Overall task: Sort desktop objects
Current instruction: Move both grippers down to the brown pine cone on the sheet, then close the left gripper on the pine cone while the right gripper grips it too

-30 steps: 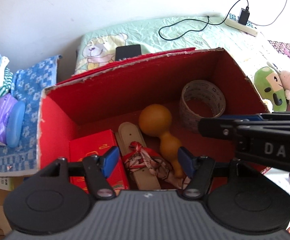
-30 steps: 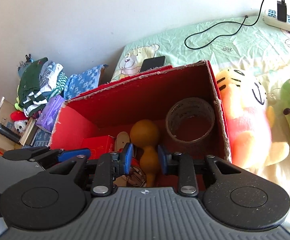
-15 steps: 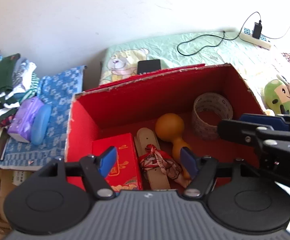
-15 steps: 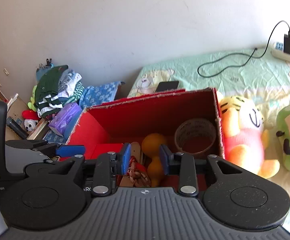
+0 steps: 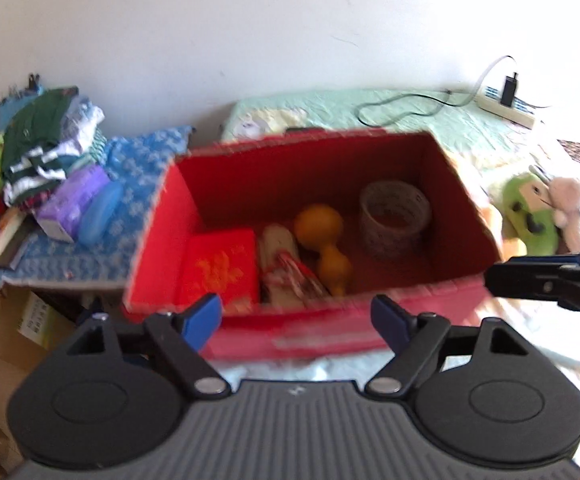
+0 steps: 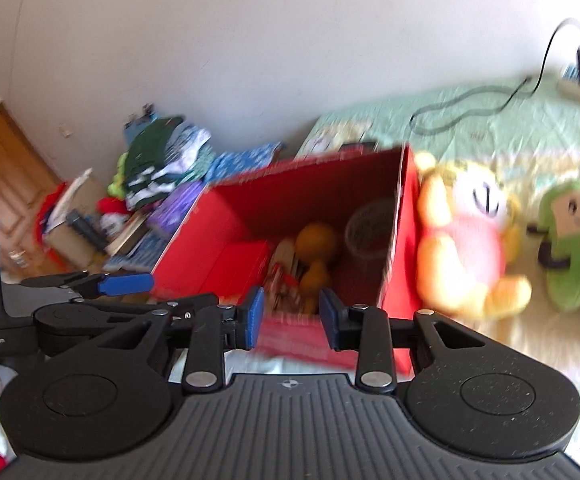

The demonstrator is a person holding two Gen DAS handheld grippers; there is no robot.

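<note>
We hold our left gripper (image 5: pixel 296 320) wide and empty, jaws just opened further, before the red box (image 5: pixel 370 328); our right gripper (image 6: pixel 292 316) beside it, narrow, empty.

A box (image 5: pixel 466 236) sat on the bed (image 5: pixel 430 128). Inside it, from left to right, lay a packet (image 5: pixel 219 268), a board (image 5: pixel 275 244), a gourd (image 5: pixel 324 240) and a tape roll (image 5: pixel 394 216). Stuffed toys (image 6: pixel 466 236) lay just right of the box, folded clothes (image 5: pixel 45 148) well to its left, and a power strip (image 5: pixel 506 106) behind it.
</note>
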